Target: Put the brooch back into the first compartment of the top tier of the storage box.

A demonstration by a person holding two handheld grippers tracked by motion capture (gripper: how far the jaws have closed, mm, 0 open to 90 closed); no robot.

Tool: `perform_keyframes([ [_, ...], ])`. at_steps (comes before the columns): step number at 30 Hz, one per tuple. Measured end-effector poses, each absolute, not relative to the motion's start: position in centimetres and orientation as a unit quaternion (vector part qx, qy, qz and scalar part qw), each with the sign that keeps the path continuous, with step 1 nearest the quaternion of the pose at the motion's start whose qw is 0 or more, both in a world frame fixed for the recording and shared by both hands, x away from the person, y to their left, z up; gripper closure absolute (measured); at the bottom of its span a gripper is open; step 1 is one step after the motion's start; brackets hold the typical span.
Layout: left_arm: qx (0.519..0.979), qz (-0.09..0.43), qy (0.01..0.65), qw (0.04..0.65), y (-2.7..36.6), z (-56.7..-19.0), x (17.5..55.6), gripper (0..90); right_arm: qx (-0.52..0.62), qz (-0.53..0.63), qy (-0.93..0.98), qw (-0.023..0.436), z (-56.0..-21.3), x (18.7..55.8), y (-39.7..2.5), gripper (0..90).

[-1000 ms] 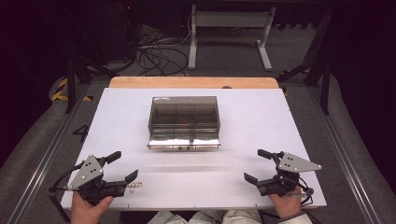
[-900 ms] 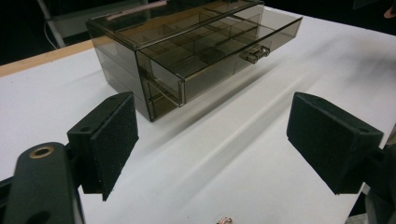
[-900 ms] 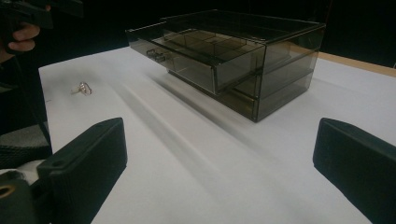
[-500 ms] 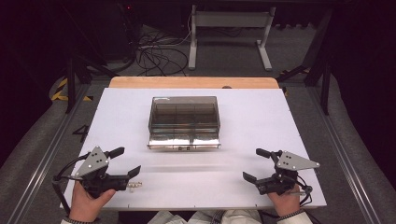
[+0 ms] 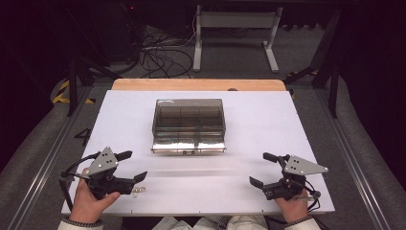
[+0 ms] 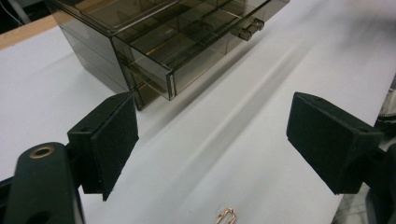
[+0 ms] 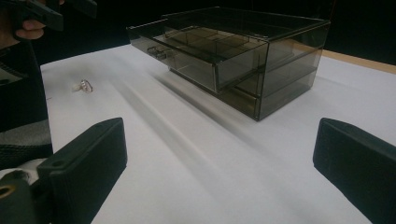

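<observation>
Lying on the white table (image 5: 268, 115) just ahead of the left gripper (image 5: 128, 166), a small gold clip (image 6: 226, 216) sits near the front edge, beside a tiny pale item (image 7: 74, 87) too small to identify. Both the left and the right gripper (image 5: 262, 169) have their jaws spread wide, holding nothing. Farther back stands a smoky transparent drawer box (image 5: 189, 123); its top drawer (image 7: 196, 53) is pulled out, dividers visible, contents unclear.

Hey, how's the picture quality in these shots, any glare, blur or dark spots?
High view: evenly lit white table, dark surroundings, glare on the smoked drawer box front. Left gripper view: box top slightly soft, small gold clip cropped. Right gripper view: black background, faint streaky shadows.
</observation>
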State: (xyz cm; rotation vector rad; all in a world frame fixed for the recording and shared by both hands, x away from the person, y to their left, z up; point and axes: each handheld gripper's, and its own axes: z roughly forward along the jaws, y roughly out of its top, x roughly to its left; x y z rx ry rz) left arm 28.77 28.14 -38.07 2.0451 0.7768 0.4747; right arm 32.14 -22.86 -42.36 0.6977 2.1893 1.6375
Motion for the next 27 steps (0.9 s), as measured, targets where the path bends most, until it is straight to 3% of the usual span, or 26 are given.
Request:
perform_keyframes([
  [27, 0.905, 0.123, 0.278, 0.296, 27.2, -40.0, 29.2, 26.9, 0.238, 0.571, 0.770, 0.155, -42.5, 32.3, -22.7, 3.4],
])
